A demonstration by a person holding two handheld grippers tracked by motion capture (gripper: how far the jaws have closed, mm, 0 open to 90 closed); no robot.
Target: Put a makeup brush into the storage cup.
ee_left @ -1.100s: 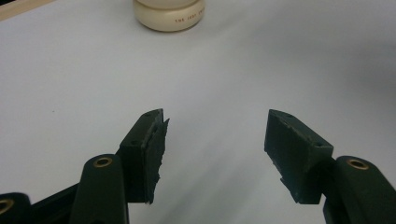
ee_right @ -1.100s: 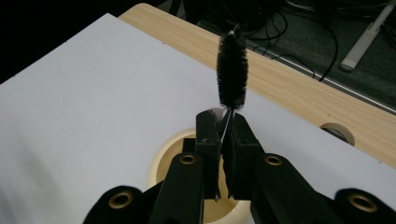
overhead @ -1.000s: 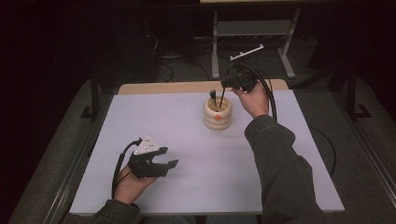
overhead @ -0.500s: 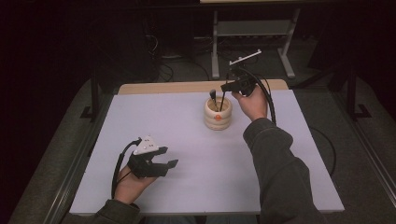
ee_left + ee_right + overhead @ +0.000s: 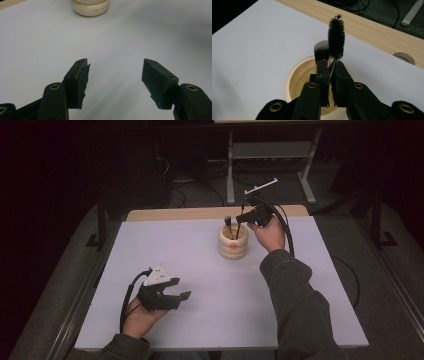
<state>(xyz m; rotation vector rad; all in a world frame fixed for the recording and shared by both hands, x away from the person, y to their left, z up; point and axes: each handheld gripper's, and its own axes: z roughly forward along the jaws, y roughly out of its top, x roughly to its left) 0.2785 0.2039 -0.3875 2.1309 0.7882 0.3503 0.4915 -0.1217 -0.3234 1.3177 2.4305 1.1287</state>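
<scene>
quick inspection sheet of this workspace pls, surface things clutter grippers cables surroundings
surface: white table top, bare around the cup; a wood strip along its far edge.
job's things: cream cup upright near the far edge; a flat-topped brush standing in it; a black bottle brush over the cup.
clutter: nothing seen.
grippers: left hand-held gripper open, resting low over the near left of the table; right hand-held gripper shut on the bottle brush's wire stem.
cables: one trailing from each gripper; more on the floor behind the table.
surroundings: dark room, a grey metal stand behind the table.

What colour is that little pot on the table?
Cream, with an orange mark on the side; the pot shows best in the high view.
</scene>
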